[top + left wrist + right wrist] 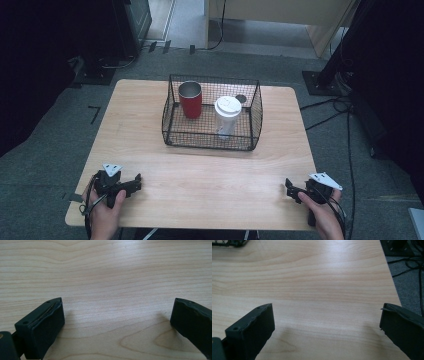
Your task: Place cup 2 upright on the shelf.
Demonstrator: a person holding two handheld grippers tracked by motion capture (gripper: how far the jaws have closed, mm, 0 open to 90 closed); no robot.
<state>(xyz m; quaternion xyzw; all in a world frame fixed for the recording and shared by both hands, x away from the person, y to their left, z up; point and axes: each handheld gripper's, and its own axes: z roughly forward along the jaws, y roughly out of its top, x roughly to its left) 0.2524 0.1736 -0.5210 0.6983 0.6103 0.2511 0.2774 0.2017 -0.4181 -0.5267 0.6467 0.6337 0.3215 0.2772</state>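
A light wooden table [200, 185] seen from above. At its 12 o'clock end stands a black wire basket [172, 112]. Inside it, a red metal tumbler [190, 100] stands upright at 10 o'clock, and a white paper cup with a lid [227, 116] stands upright near the middle, just beside the tumbler. At 7 o'clock a hand holds the left gripper [136, 182]; at 5 o'clock a hand holds the right gripper [288, 189]. Both rest low over bare wood, well apart from the basket, jaws spread wide with nothing between them.
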